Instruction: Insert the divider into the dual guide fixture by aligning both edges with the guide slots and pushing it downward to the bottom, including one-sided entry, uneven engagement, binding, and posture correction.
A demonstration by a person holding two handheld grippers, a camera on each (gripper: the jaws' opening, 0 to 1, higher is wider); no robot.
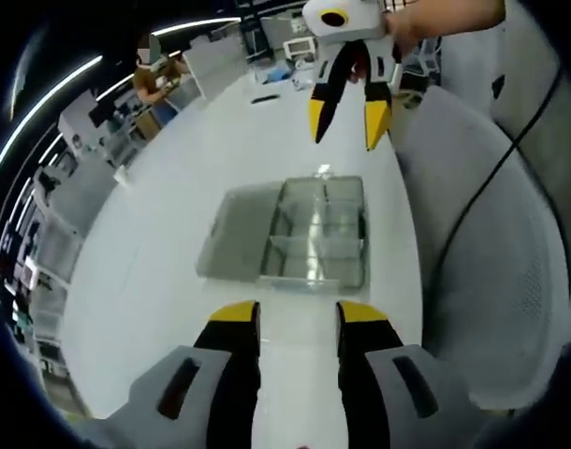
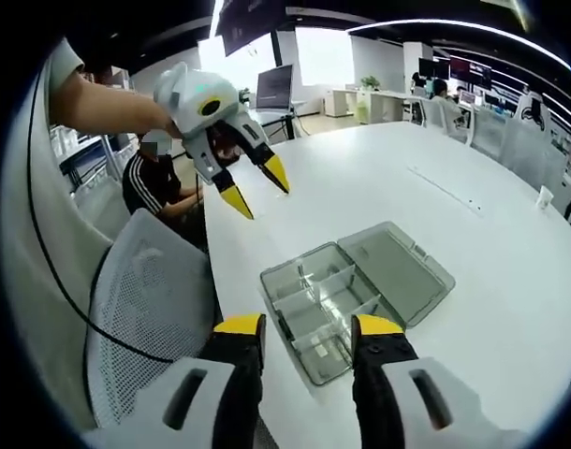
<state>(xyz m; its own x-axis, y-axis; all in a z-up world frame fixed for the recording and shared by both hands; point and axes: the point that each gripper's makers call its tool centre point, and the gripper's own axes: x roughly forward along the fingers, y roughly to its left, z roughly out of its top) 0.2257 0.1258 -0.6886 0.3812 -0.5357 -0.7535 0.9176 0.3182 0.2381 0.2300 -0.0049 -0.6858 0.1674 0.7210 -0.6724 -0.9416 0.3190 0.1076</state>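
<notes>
On the table (image 1: 173, 234), the open fixture box (image 1: 318, 234) lies lid-leftward, untouched.

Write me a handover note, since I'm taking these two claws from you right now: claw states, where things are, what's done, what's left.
Left claw: open, empty, raised above the table's near edge.
Right claw: open, empty, raised over the table.
Clear compartment box lies on the white table between them, lid flipped open flat beside it; dividers seem already seated inside.
Done: box open.
Left: I can't pick out a loose divider; find it, align both edges, push down.
</notes>
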